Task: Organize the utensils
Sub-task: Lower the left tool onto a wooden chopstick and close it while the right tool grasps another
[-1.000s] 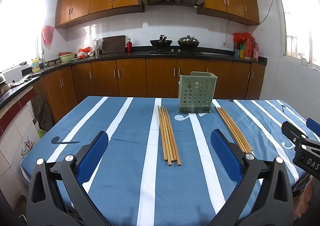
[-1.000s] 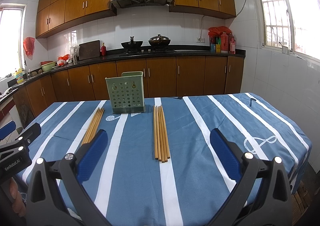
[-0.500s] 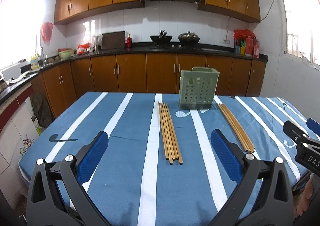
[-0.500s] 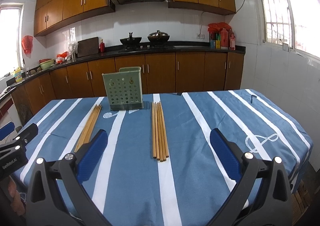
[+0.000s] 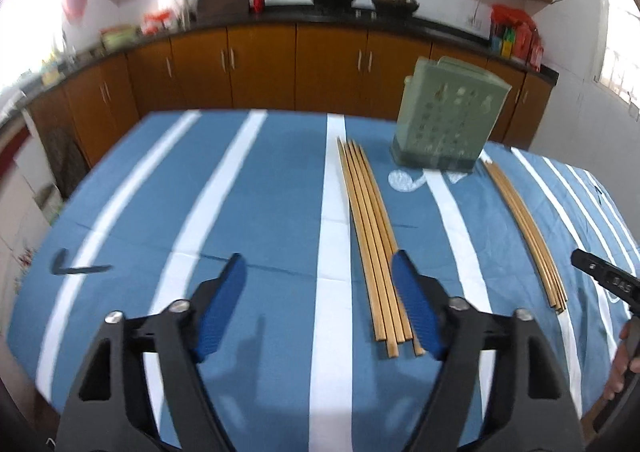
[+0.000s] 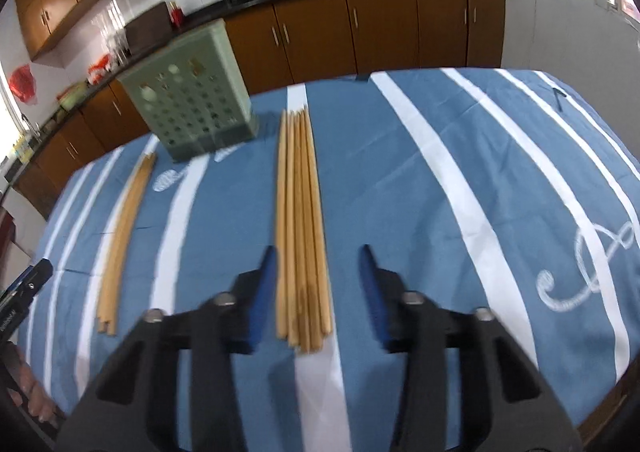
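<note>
Two bundles of wooden chopsticks lie on the blue striped tablecloth, either side of a green perforated utensil holder (image 5: 448, 119). In the left wrist view the left bundle (image 5: 370, 228) lies just inside my left gripper's (image 5: 320, 272) right finger; the gripper is open and empty above the cloth. The right bundle (image 5: 524, 228) lies farther right. In the right wrist view my right gripper (image 6: 318, 264) is open, low over the near ends of the right bundle (image 6: 300, 219), fingers on either side of it. The holder (image 6: 192, 107) and the other bundle (image 6: 124, 228) lie to its left.
The table (image 5: 160, 191) fills both views, with its edges close at the near side. Brown kitchen cabinets (image 5: 260, 59) and a black counter with pans stand behind. The other gripper's tip shows at each view's edge (image 5: 604, 280) (image 6: 24, 284).
Both grippers have dropped and tilted down toward the table and have narrowed their opening. The right one now straddles its chopstick bundle. The left one has come close to its bundle.
</note>
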Available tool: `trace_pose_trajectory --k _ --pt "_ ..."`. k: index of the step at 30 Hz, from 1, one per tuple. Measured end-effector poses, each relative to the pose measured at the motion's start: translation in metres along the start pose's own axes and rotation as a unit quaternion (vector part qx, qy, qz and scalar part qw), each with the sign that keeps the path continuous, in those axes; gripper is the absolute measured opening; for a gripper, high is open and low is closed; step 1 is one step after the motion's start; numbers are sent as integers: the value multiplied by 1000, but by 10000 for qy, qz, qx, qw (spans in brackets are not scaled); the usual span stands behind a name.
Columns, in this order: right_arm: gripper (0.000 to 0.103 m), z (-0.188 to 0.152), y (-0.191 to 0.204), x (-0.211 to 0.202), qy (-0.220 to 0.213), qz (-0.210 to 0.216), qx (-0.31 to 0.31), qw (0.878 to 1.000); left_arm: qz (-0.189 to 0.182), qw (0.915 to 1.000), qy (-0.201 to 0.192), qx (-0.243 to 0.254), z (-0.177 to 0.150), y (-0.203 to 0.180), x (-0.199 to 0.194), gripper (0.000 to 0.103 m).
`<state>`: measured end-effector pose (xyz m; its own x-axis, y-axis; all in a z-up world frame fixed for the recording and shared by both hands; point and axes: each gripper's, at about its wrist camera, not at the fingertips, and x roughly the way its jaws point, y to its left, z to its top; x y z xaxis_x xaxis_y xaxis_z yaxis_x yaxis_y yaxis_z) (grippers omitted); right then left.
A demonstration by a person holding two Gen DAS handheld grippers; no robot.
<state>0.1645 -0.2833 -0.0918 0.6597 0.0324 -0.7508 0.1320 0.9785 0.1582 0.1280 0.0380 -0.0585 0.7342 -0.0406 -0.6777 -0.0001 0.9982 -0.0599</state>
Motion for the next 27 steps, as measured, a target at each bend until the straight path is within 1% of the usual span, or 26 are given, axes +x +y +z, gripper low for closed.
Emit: trace_pose_trajectory --k 5,6,7,9,12,14,15,16,19,23,26,27 --pt "17 7 0 32 391 -91 -104 9991 -207 9989 419 -24 0 6 24 53" --pt "16 7 1 34 318 -32 -107 9994 -247 9986 473 -6 1 6 27 50" --pt "15 7 1 36 340 -49 -130 9993 -305 9981 528 25 1 5 30 48" --pt "11 7 3 36 344 16 -175 9993 -415 9971 641 65 1 3 35 41" --pt "9 9 4 34 358 21 -311 9989 -566 9956 743 100 4 0 43 35" --pt "9 10 3 34 374 -66 -365 9986 -625 9948 794 134 5 -3 47 34" --pt "8 12 1 38 434 6 -301 9986 -622 9946 822 142 5 -4 49 34" --pt "8 12 -1 40 477 -27 -230 9986 -621 9943 855 149 6 -4 52 34" --pt "8 15 -4 40 398 -226 -200 9988 -618 9935 941 152 6 -6 57 32" --pt "8 12 -4 39 346 -258 -270 9987 -634 9925 1018 224 6 -9 61 29" --pt "10 11 -4 38 339 -259 -281 9987 -481 9929 1024 370 8 -11 65 28" --pt "12 11 -4 38 339 -226 -281 9988 -409 9930 1028 423 8 -12 66 24"
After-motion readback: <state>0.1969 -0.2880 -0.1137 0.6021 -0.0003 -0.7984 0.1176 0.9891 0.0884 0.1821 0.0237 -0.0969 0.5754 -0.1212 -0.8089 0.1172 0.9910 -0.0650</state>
